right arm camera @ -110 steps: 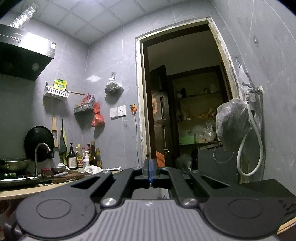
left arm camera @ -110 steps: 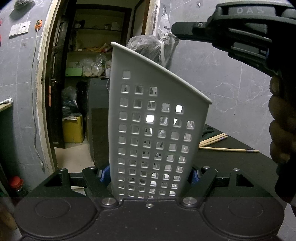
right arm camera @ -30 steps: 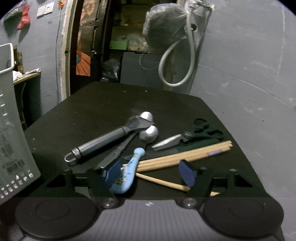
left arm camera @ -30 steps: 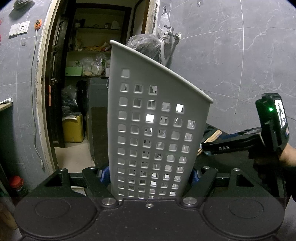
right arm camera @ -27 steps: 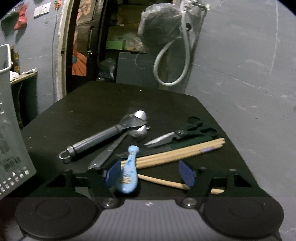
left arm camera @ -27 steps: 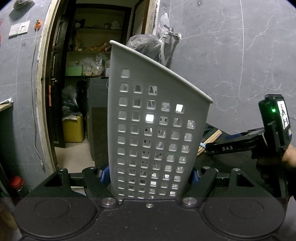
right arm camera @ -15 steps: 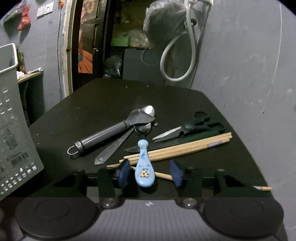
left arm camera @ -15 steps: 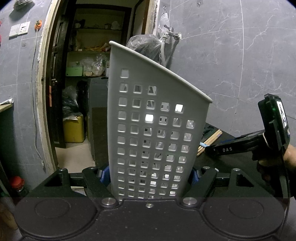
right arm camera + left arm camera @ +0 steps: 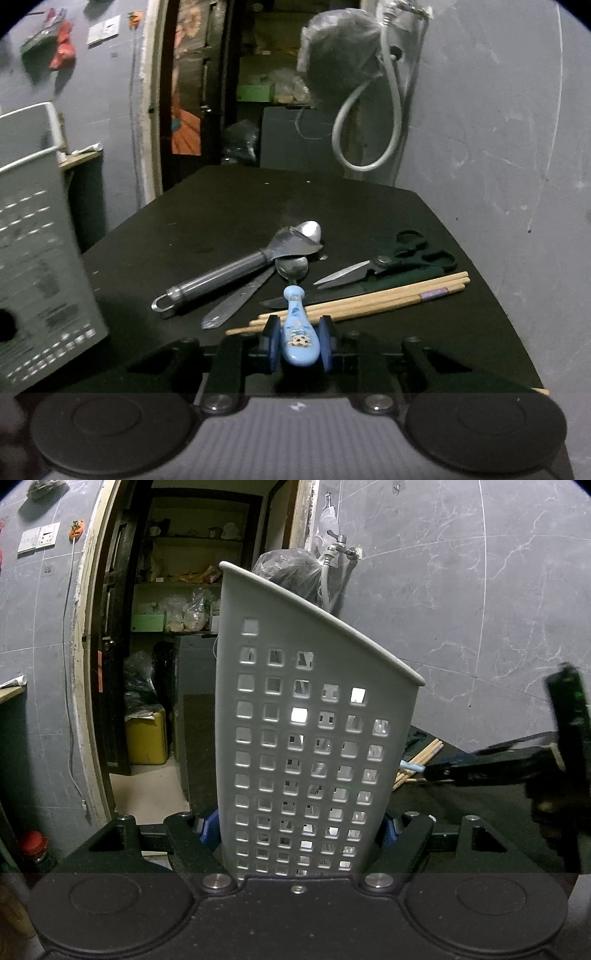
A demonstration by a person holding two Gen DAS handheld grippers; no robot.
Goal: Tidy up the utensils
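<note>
Left wrist view. Your left gripper (image 9: 299,827) pinches the base of the grey basket (image 9: 314,738), its blue pads pressed against either side wall. The basket stands upright with its slanted rim up, probably so that its mouth is ready to take utensils. At the right, your right gripper (image 9: 424,771) reaches low over the table (image 9: 480,812), near the chopsticks (image 9: 421,753), with a pale blue tip showing just ahead of it.

Right wrist view. The jaws have just been closing, and the blue pads now sit against both sides of the spoon (image 9: 298,332), at the broad end of its pale blue handle. Its metal bowl points away from you and lies on the table by the peeler (image 9: 236,269). Gripping the handle likely leaves the bowl free to go into the basket first. The spoon crosses the chopsticks, so a lift may drag them. Scissors (image 9: 388,264) and a knife (image 9: 332,295) lie just beyond; the basket stands at the left edge, well apart.
</note>
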